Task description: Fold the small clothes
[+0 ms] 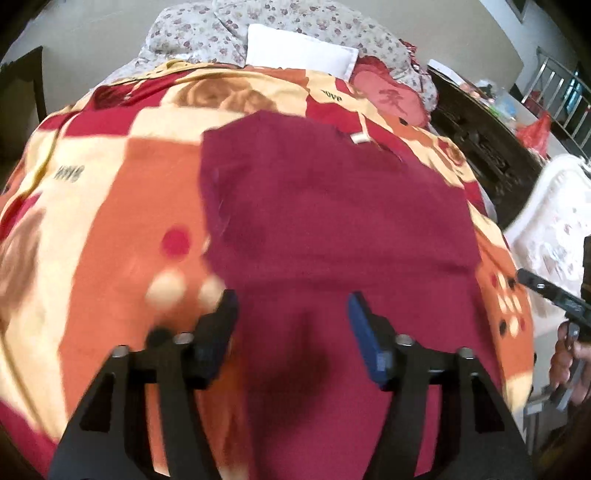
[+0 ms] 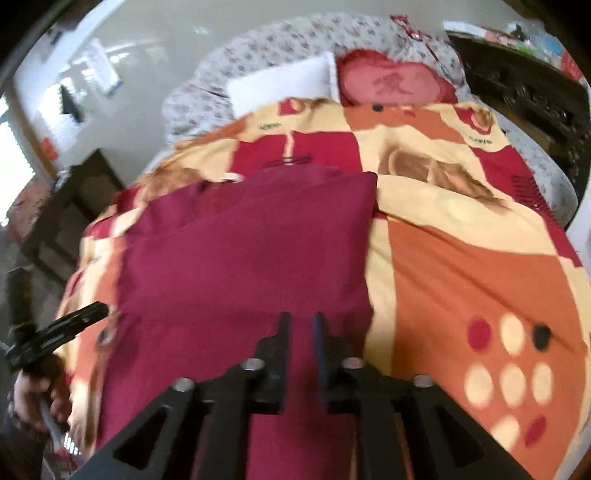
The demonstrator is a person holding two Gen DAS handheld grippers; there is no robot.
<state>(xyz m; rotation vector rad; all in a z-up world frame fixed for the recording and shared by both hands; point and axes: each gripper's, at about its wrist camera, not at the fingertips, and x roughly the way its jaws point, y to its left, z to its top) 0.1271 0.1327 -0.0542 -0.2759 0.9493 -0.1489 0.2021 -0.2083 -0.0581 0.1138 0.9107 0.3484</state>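
A dark red garment [image 1: 332, 206] lies spread on a patterned bedspread [image 1: 122, 192]; it also shows in the right wrist view [image 2: 243, 251], with its far part folded over. My left gripper [image 1: 291, 306] is open above the garment's near part, with nothing between its fingers. My right gripper [image 2: 302, 321] hovers over the garment's near right part, its fingers a narrow gap apart with nothing between them. Each gripper shows at the edge of the other's view: the right one [image 1: 554, 295] and the left one [image 2: 66, 325].
A white pillow [image 1: 299, 50], a red heart-shaped cushion [image 2: 391, 83] and a floral quilt [image 1: 207, 33] lie at the head of the bed. A dark carved cabinet [image 1: 484, 147] stands along the right side. A dark chair [image 2: 74, 206] stands on the left.
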